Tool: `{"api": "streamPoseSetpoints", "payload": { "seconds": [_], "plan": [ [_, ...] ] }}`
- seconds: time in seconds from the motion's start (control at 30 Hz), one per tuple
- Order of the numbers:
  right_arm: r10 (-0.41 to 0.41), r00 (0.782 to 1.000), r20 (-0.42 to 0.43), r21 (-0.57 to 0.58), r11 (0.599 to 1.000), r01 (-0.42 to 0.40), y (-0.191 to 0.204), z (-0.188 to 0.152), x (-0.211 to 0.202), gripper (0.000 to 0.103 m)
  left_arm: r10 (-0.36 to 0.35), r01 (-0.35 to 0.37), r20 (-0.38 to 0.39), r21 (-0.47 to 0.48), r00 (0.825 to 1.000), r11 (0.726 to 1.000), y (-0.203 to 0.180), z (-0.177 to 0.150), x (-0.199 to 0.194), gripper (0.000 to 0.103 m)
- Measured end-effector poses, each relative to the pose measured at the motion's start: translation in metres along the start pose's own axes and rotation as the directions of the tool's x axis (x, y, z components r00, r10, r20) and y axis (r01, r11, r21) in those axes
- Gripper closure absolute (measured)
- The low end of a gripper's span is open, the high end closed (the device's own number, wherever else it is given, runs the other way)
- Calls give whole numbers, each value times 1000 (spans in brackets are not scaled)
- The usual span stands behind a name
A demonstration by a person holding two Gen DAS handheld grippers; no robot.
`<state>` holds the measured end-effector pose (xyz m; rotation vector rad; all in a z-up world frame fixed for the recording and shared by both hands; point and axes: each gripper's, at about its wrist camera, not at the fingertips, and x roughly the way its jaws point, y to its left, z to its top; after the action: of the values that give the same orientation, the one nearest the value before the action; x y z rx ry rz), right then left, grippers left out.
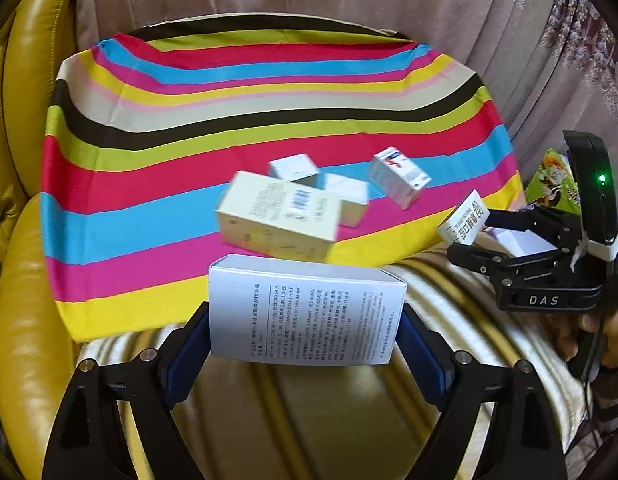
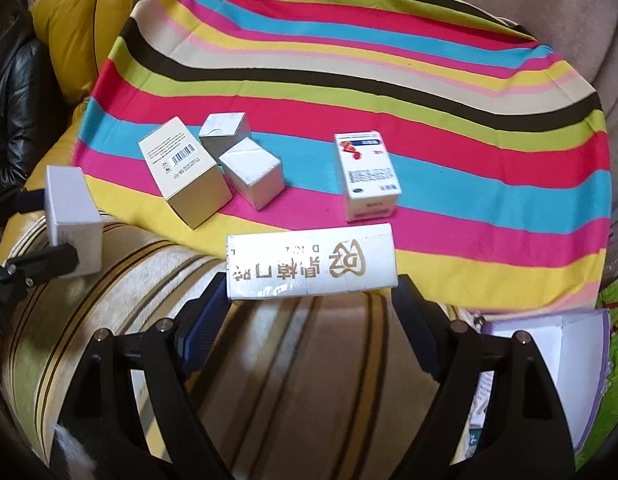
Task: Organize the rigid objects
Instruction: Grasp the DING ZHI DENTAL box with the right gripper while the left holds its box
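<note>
A white printed box point(image 1: 305, 316) was clamped in the left gripper point(image 1: 305, 344), a gold-lettered carton point(image 2: 311, 266) in the right gripper point(image 2: 309, 312), both held clear of the striped cloth point(image 2: 389, 92), probably for sorting.

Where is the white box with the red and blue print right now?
The white box with red and blue print lies on the striped cloth, right of centre in the right wrist view, apart from the cluster of boxes to its left and beyond the box in the right gripper.

Four boxes are lying on the cloth point(image 2: 429, 92) beyond the fingers point(image 2: 205, 320). The barcode box point(image 2: 181, 168) is sitting leftmost, the medicine box point(image 2: 367, 176) rightmost.
</note>
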<state>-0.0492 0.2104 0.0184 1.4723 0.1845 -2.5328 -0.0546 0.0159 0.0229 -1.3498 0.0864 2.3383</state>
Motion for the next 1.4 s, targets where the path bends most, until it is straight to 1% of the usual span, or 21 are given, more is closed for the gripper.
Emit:
{"api": "streamPoseSetpoints", "payload": {
  "seconds": [0.37, 0.6, 0.73, 1.03, 1.2, 1.4],
  "plan": [
    [-6, 999, 32, 71, 997, 4, -25, -13, -17, 19, -37, 38, 38, -24, 999, 999, -35, 3, -2, 15],
    [-17, 999, 43, 115, 993, 12, -46, -28, -32, 19, -81, 82, 50, -8, 995, 997, -60, 7, 0, 15],
    [-25, 999, 47, 144, 989, 18, -59, -37, -38, 19, -109, 108, 49, 17, 993, 994, -79, 10, 3, 15],
    [-60, 997, 52, 223, 974, 47, -94, -60, -53, 19, -150, 147, 24, 88, 988, 985, -123, 15, 13, 15],
    [-84, 995, 52, 264, 962, 68, -113, -71, -60, 20, -169, 167, 16, 104, 985, 980, -141, 18, 18, 15],
    [-114, 992, 52, 319, 943, 91, -137, -85, -69, 19, -195, 195, -13, 140, 981, 971, -170, 21, 27, 15]
  ]
}}
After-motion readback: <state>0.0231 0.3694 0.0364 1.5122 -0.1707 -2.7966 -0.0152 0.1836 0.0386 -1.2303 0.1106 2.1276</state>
